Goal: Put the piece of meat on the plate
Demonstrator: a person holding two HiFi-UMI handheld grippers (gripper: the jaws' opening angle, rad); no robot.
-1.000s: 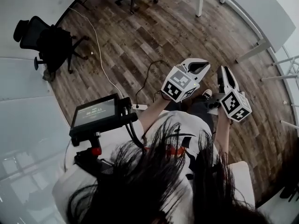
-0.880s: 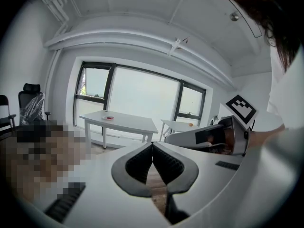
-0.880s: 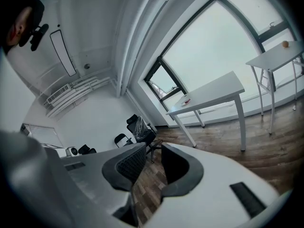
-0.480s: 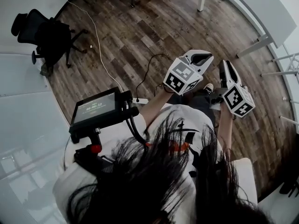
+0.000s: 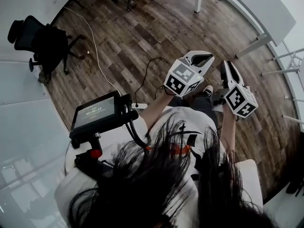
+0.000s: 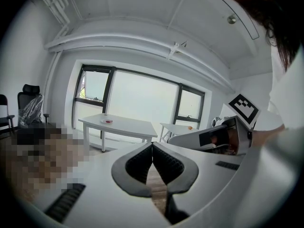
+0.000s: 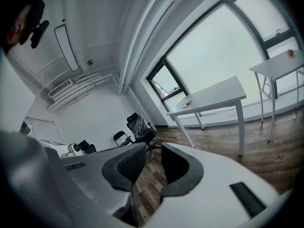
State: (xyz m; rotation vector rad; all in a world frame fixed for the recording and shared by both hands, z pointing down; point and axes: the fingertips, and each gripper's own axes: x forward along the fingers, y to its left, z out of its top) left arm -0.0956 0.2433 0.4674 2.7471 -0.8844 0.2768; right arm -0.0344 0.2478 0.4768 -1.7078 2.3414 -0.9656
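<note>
A small plate (image 6: 108, 121) with a red piece on it, perhaps the meat, sits on a white table (image 6: 128, 126) by the window, far ahead of me. The right gripper view shows the same plate (image 7: 188, 103) on that table (image 7: 213, 99). My left gripper (image 6: 152, 145) is shut and holds nothing. My right gripper (image 7: 153, 149) is also shut and holds nothing. In the head view both are held in the air in front of the person, the left gripper (image 5: 203, 57) beside the right gripper (image 5: 226, 66), above the wooden floor.
A second white table (image 7: 278, 66) carries a small orange thing (image 7: 290, 52). Black office chairs (image 5: 45, 42) stand at the left on the wooden floor (image 5: 142, 37), where a cable (image 5: 99, 56) trails. A screen on a stand (image 5: 97, 115) is close by at the person's left.
The head view has shifted slightly. Both grippers stay shut and hold almost the same place in front of the person.
</note>
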